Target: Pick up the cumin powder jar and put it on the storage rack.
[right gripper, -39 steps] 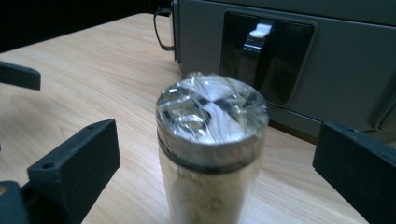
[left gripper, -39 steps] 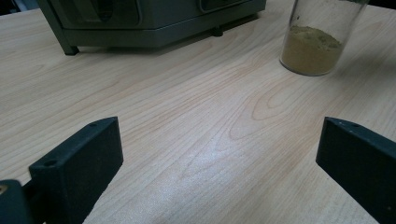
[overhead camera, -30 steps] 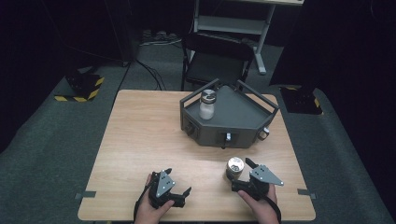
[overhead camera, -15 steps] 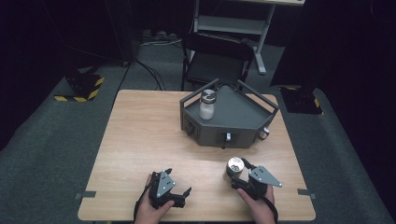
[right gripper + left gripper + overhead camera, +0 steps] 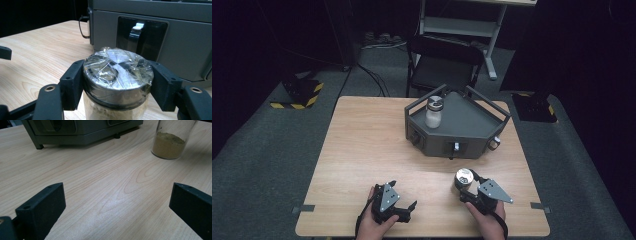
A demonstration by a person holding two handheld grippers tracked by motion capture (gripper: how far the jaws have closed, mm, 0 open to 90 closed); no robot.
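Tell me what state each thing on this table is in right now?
Right gripper: jaws just closed, shut on the spice jar.
Spice jar: upright on the table, lid on and wrapped in clear film, brownish powder inside.
Left gripper: open, nothing between its jaws.
White jar: upright on the grey box, lid on.
Grey box: drawers shut.

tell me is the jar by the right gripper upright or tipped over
Upright: the jar stands on the table, its plastic-wrapped lid facing up between the right gripper's jaws.
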